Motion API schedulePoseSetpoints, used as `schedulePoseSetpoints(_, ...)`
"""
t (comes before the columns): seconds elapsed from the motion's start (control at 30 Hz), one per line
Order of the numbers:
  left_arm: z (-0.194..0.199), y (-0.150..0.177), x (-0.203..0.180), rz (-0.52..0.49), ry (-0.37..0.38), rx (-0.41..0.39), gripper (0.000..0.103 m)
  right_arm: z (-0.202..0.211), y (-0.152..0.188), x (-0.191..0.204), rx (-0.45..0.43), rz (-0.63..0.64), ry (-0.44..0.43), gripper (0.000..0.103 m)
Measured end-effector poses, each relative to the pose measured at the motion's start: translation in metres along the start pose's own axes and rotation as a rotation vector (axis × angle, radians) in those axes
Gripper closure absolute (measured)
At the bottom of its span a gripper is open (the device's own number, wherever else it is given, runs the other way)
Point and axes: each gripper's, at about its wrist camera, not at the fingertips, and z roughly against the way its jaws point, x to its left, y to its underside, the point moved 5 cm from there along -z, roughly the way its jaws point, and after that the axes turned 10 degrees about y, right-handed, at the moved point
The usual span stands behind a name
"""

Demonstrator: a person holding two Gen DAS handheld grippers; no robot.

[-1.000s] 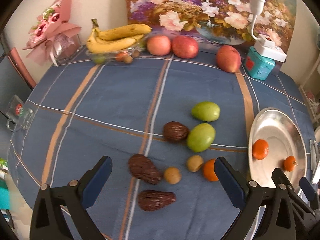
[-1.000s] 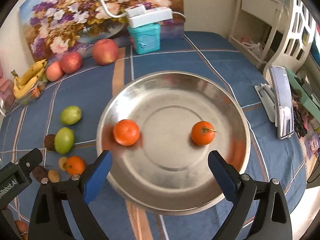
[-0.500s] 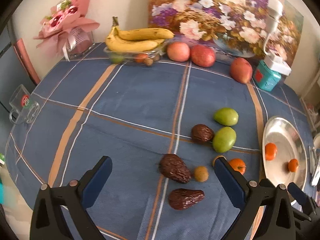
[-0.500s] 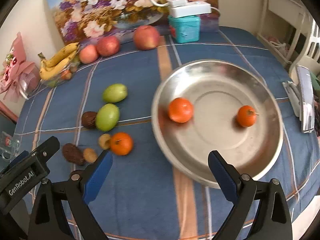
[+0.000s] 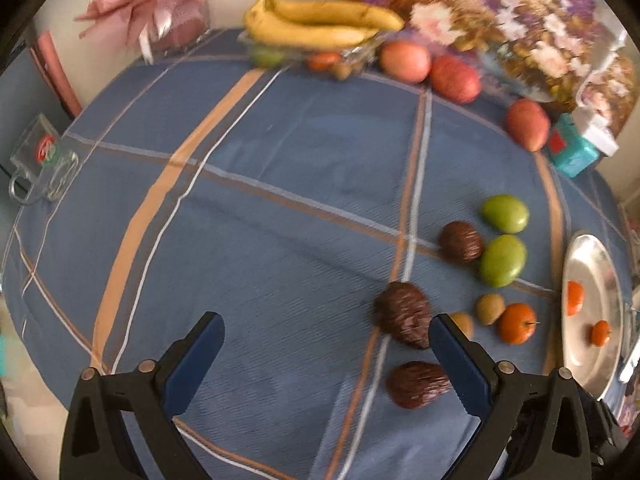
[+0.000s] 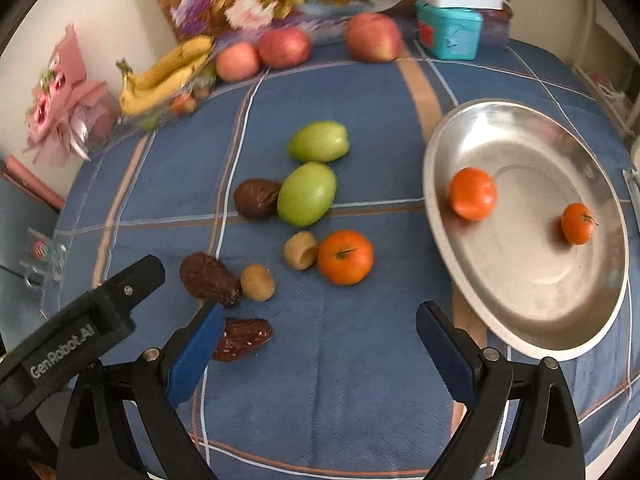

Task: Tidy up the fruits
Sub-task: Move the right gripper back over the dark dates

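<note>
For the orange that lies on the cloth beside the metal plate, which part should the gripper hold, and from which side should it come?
Grip the orange across its round middle, coming down from above. Its stem points up, so the sides are smooth for the fingers. One small tan fruit touches its left side, so the fingers would best close front to back, where the cloth is bare. The right gripper is open and near.

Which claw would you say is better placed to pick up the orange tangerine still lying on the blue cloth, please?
The right claw, probably. It is open, and the orange tangerine lies just ahead of its gap, beside the round metal plate. The left claw, also open, faces bare cloth, with the tangerine off beyond its right finger.
</note>
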Motion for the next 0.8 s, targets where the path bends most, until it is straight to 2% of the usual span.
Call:
schedulePoseSetpoints(0.17,-0.010,0.003,0.018,0.033,-0.043,0.054,0.000,-0.009,0.004,0.014,0.036,0.034,-0.029,0.007)
schedulePoseSetpoints(0.27,-0.011,0.004,0.028,0.066,-0.067,0.059,0.000,-0.013,0.007,0.023,0.051,0.059,-0.036,0.007)
schedulePoseSetpoints(0.47,-0.008,0.005,0.037,0.109,-0.054,0.046,0.000,-0.019,0.011,0.047,0.074,0.131,-0.067,0.007)
schedulePoseSetpoints(0.8,-0.008,0.001,0.038,0.104,-0.041,0.041,0.000,-0.031,0.016,0.074,0.076,0.231,-0.027,0.008)
